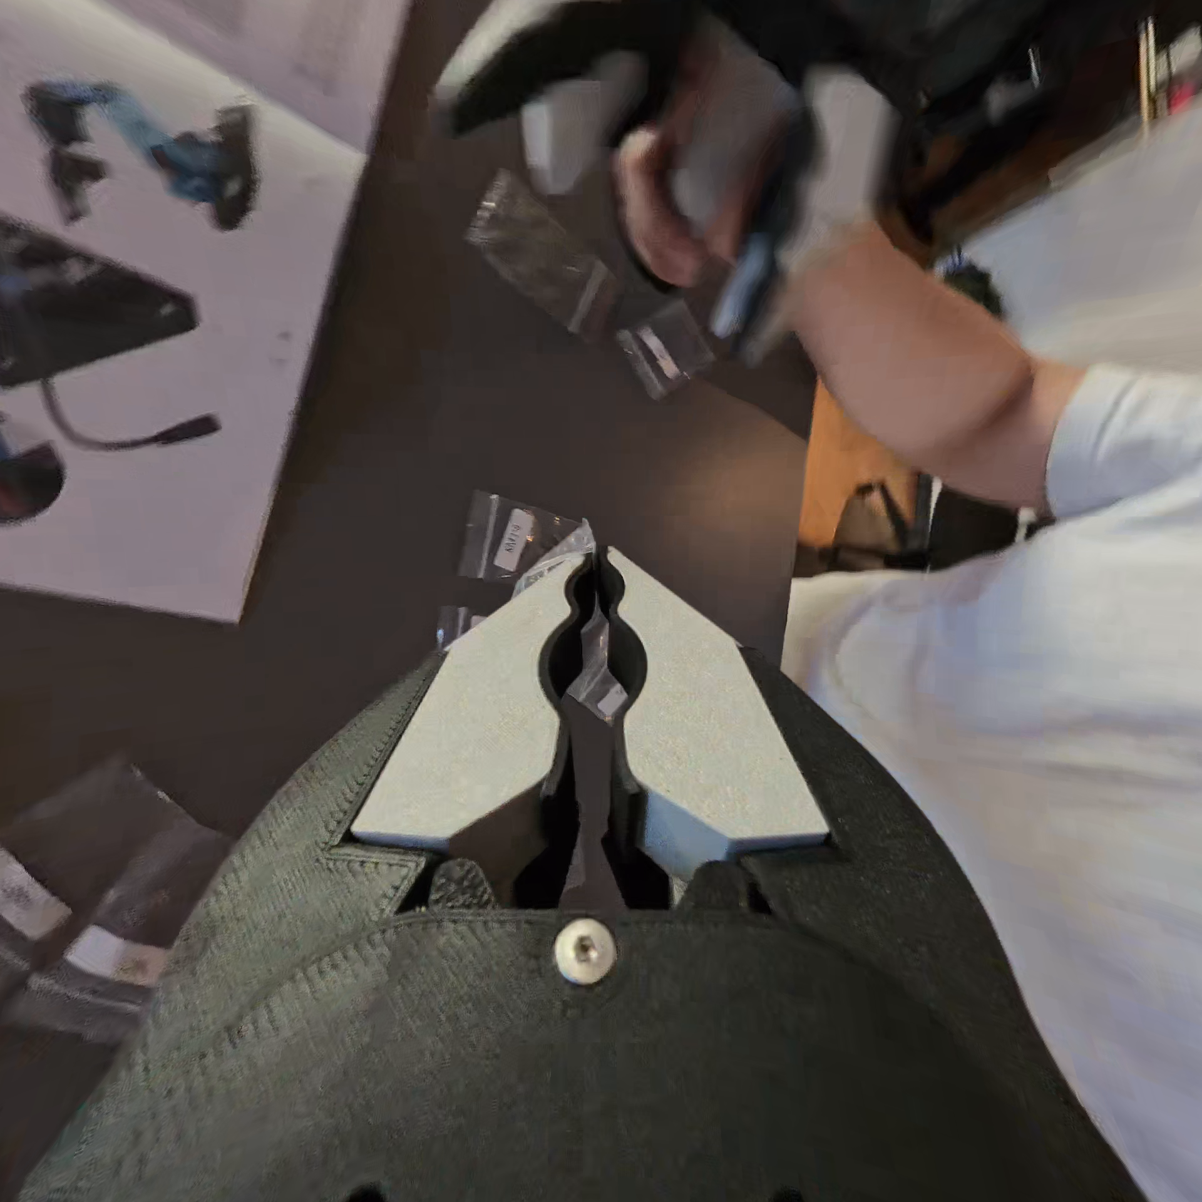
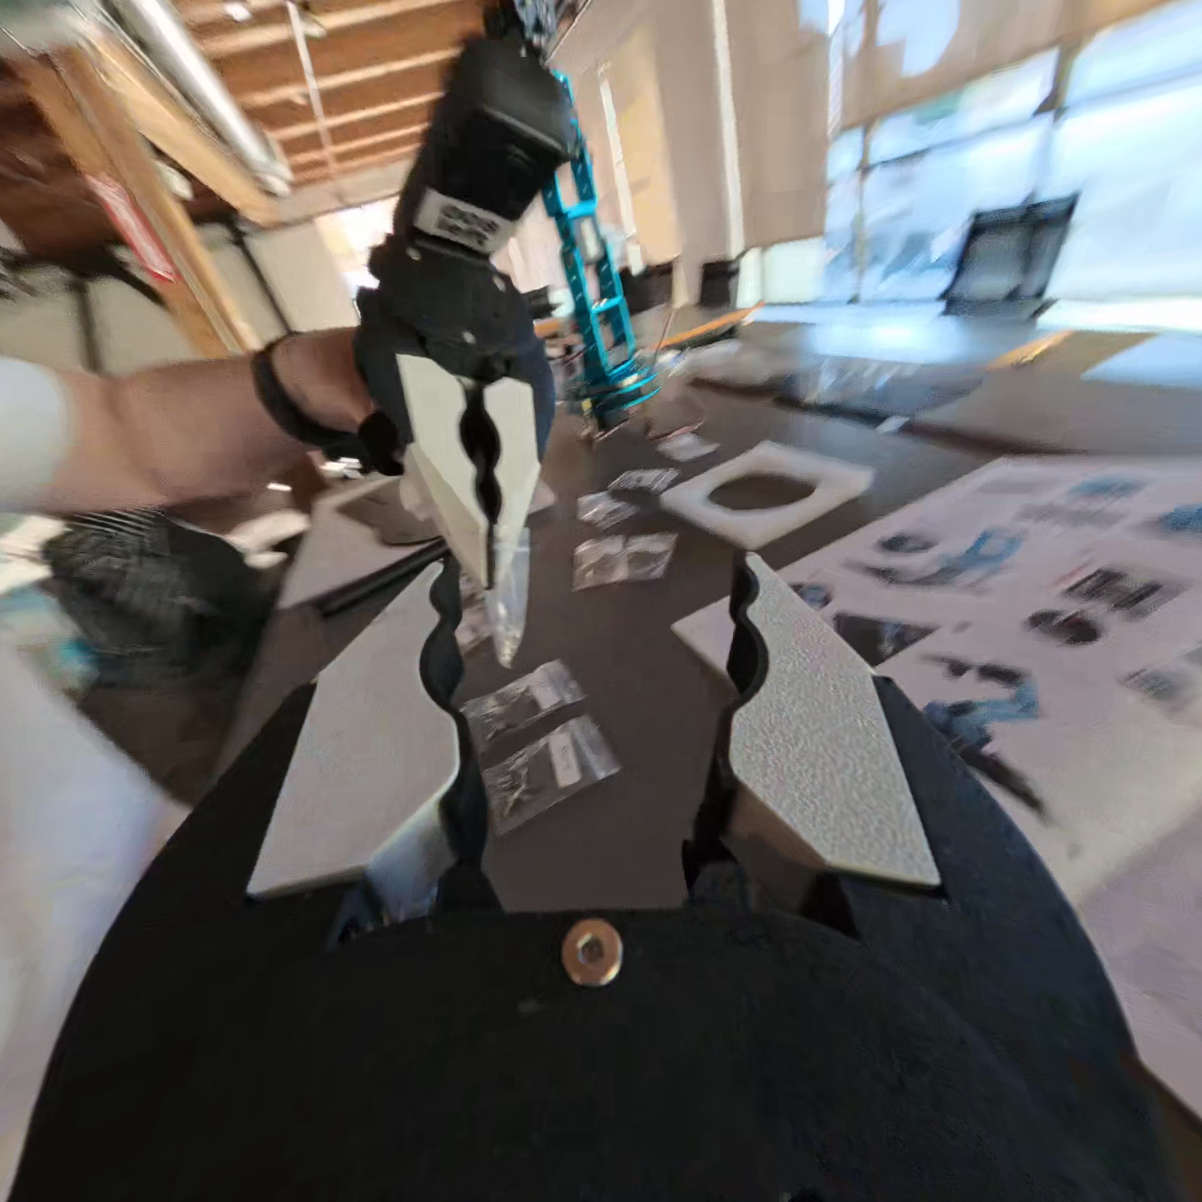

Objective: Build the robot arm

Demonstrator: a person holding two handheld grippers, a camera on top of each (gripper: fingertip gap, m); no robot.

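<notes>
Workshop or lab: exposed wood ceiling beams [image 2: 338, 123], teal robot arm [image 2: 595, 286], bagged small parts [image 2: 546, 741] on dark table [image 2: 650, 650]

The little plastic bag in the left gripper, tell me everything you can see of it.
The small clear plastic bag is thin, glossy, crinkled film, pinched between the shut grey fingers of the left gripper. In the left wrist view, folded film with a pale patch shows through the wavy gap between the fingers, and a corner pokes past the tips. In the right wrist view it hangs below those tips, tapering to a point, lifted clear of the dark table. Its contents cannot be made out. Only the fingers touch it.
</notes>
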